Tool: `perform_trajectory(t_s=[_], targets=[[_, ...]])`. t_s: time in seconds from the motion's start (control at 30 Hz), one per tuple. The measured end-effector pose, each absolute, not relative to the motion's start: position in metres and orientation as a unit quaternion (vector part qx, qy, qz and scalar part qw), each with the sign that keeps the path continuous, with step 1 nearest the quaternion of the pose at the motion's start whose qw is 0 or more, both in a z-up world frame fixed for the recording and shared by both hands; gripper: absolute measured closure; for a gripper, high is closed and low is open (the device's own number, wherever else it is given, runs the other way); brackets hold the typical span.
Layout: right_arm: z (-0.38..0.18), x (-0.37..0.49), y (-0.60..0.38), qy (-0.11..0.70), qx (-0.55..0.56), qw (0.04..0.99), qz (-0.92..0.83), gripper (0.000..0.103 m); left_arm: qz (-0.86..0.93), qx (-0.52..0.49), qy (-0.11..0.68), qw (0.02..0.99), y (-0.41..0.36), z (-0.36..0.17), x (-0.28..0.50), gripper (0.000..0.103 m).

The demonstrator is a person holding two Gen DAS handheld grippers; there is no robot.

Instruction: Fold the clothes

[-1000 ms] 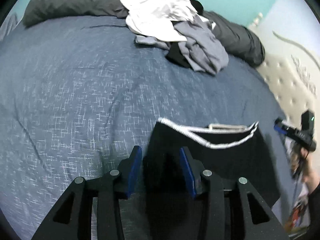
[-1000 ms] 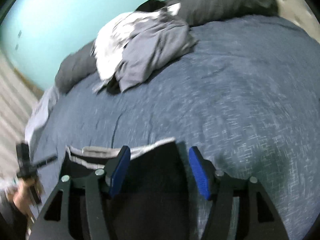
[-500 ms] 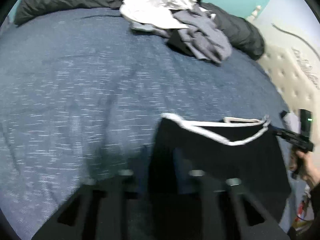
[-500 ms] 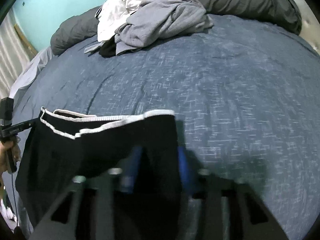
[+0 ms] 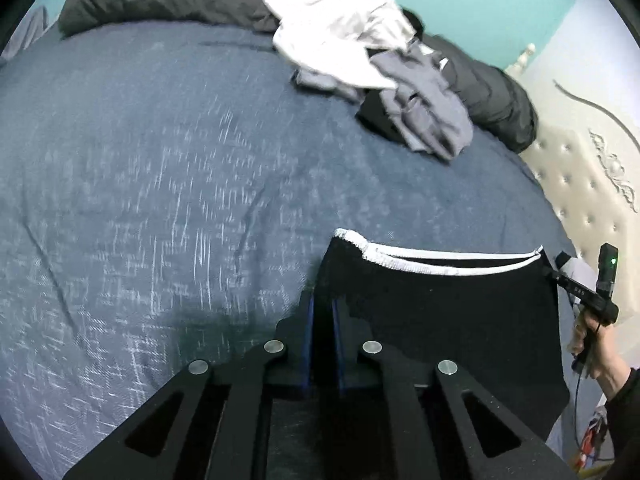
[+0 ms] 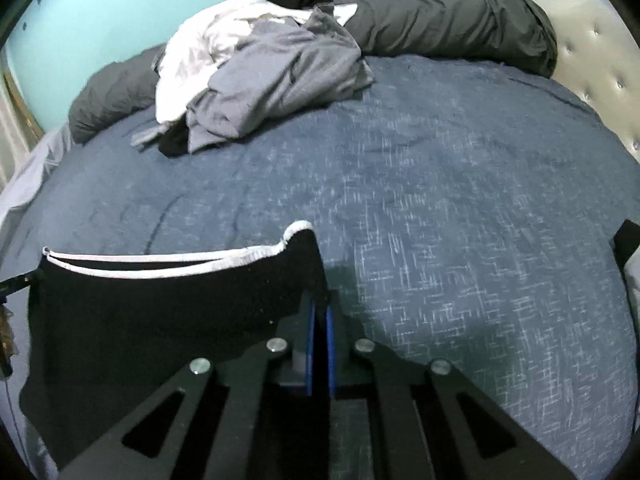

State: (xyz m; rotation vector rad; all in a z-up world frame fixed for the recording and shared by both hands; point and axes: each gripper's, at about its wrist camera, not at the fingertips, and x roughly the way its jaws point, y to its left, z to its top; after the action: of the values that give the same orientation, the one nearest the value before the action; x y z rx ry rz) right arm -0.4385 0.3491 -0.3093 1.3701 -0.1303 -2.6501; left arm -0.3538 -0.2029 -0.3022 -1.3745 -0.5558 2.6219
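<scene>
Shorts stretched above the bed's near edge, clothes pile on the bed's far side, pillows behind the pile, headboard to the right.

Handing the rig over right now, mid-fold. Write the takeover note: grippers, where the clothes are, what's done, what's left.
Left gripper: shut on the black shorts, at one end of the white-trimmed waistband.
Right gripper: shut on the shorts' other waistband end.
Shorts hang stretched between both grippers, over the near part of the blue bedspread.
Done: shorts gripped and spread. No fold visible yet.
Left: lay flat, fold, then the clothes pile by the dark pillows.
</scene>
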Motion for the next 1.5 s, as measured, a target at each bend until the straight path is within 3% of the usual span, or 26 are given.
perform_trajectory(t_s=[0.23, 0.3, 0.37, 0.53, 0.8, 0.87, 1.2, 1.5], targets=[[-0.341, -0.450, 0.354, -0.073, 0.492, 0.074, -0.865, 0.098, 0.863, -0.467, -0.182, 0.057, -0.199, -0.321, -0.360, 0.088], [-0.336, -0.448, 0.351, -0.064, 0.485, 0.077, -0.869, 0.093, 0.863, -0.466, -0.185, 0.059, -0.201, -0.315, -0.345, 0.075], [-0.324, -0.440, 0.349, -0.054, 0.478, 0.082, -0.873, 0.092, 0.863, -0.466, -0.188, 0.062, -0.203, -0.309, -0.330, 0.073], [-0.297, -0.401, 0.357, -0.071, 0.474, 0.126, -0.869, 0.078, 0.862, -0.463, -0.195, 0.068, -0.208, -0.294, -0.293, 0.067], [-0.299, -0.305, 0.364, -0.078, 0.535, 0.187, -0.820, 0.075, 0.840, -0.491, -0.201, 0.114, -0.193, -0.288, -0.218, 0.060], [-0.307, -0.283, 0.363, -0.076, 0.558, 0.195, -0.803, 0.057, 0.832, -0.500, -0.203, 0.127, -0.188, -0.289, -0.199, 0.059], [-0.320, -0.238, 0.372, -0.096, 0.577, 0.183, -0.790, 0.057, 0.813, -0.529, -0.199, 0.141, -0.163, -0.307, -0.158, 0.059], [-0.329, -0.234, 0.364, -0.066, 0.589, 0.179, -0.785, 0.057, 0.811, -0.537, -0.185, 0.140, -0.147, -0.322, -0.159, 0.059]])
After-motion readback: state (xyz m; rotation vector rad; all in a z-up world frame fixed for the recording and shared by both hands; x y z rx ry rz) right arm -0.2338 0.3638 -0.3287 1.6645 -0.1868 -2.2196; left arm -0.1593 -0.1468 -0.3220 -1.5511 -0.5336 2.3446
